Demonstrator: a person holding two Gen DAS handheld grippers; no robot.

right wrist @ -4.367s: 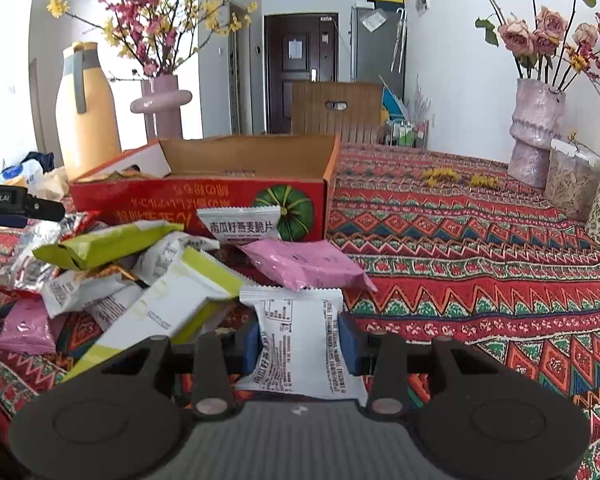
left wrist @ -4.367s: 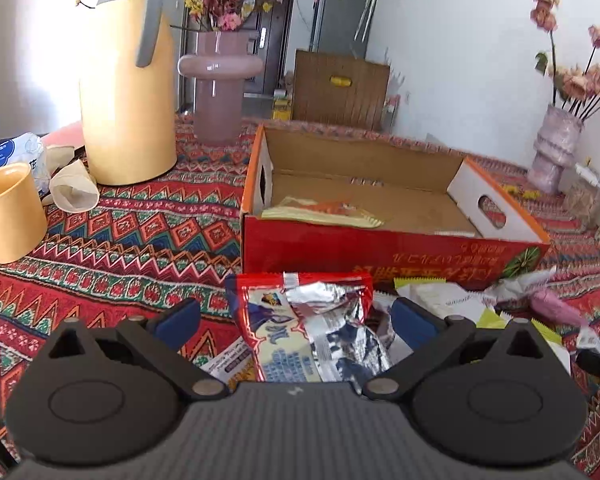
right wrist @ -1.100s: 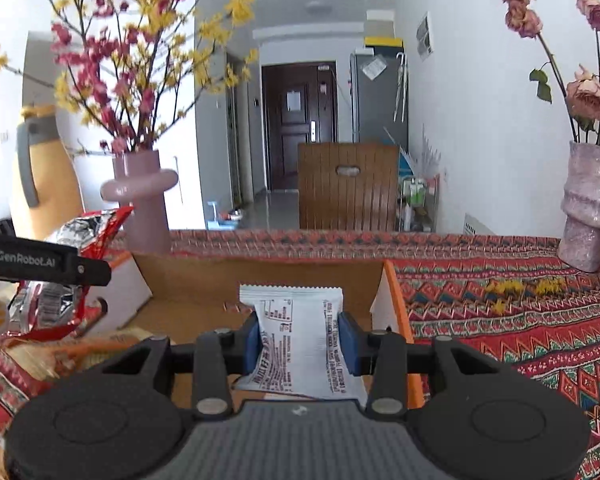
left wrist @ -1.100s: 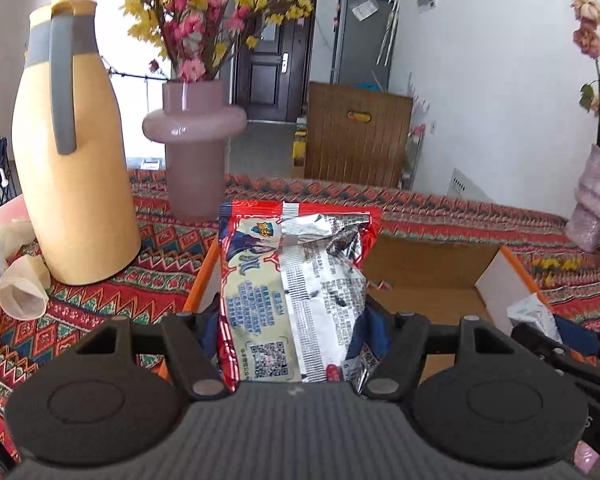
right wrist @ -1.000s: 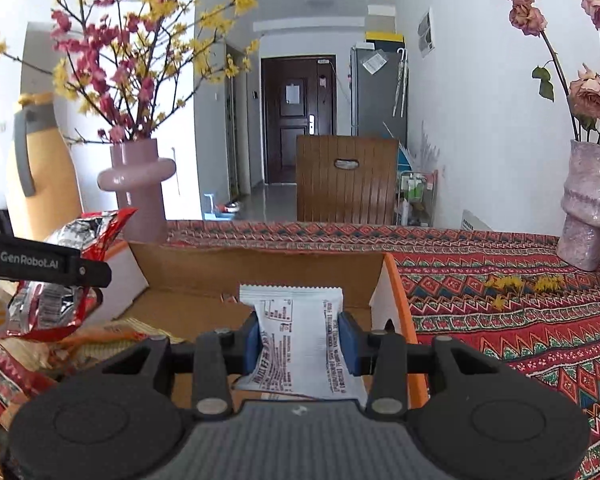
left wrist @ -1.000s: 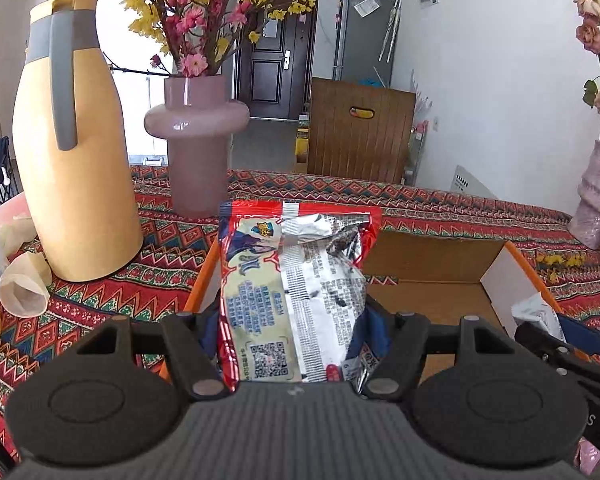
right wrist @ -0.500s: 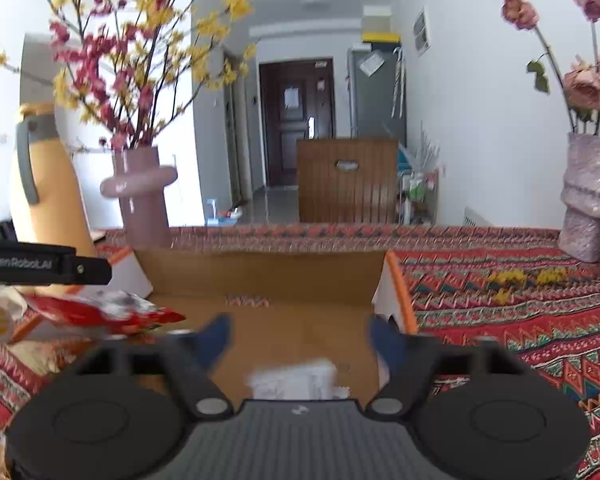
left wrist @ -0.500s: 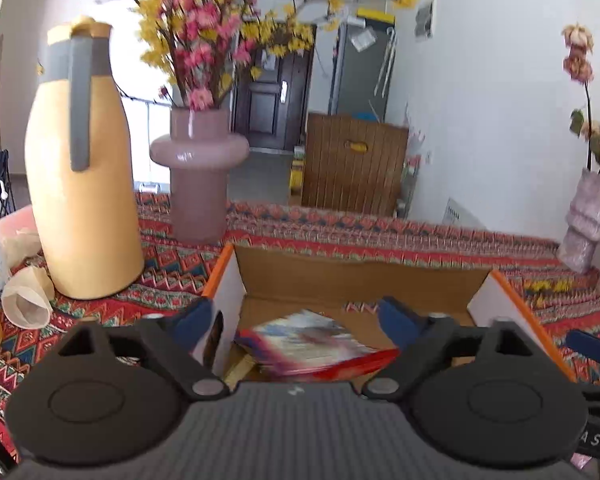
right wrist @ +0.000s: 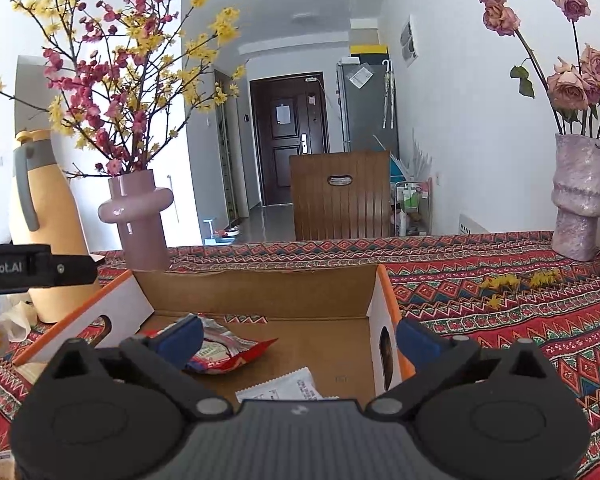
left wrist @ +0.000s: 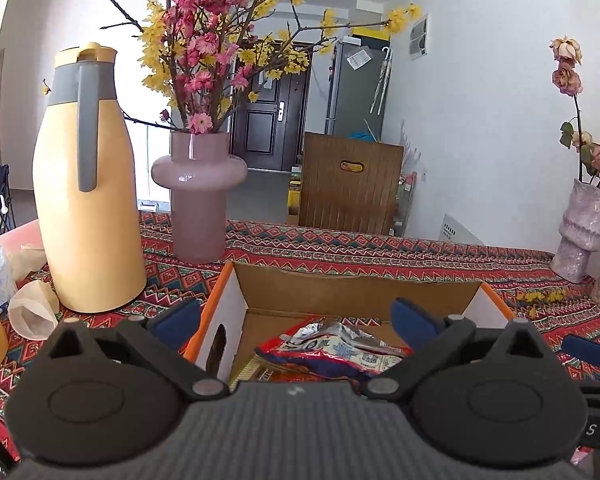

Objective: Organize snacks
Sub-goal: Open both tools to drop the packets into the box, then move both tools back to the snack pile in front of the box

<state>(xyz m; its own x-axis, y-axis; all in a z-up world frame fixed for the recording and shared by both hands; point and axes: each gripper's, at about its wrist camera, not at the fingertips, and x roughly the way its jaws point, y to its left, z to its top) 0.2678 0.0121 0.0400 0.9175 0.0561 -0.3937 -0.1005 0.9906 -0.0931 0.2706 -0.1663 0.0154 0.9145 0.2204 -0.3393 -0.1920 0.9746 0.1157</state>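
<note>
Now both tools, left tool [left wrist: 296, 316] and right tool [right wrist: 298, 338], hang released over the cardboard box [right wrist: 260, 288]; the red snack packet [left wrist: 336, 350] and white packet [right wrist: 284, 388] lie inside it. Dropping lower, a finger could probably catch the box wall and shove it.

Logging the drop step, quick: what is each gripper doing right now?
Left gripper: open, holding nothing; red foil snack packet lies in the cardboard box.
Right gripper: open, holding nothing; white packet lies in the box.
</note>
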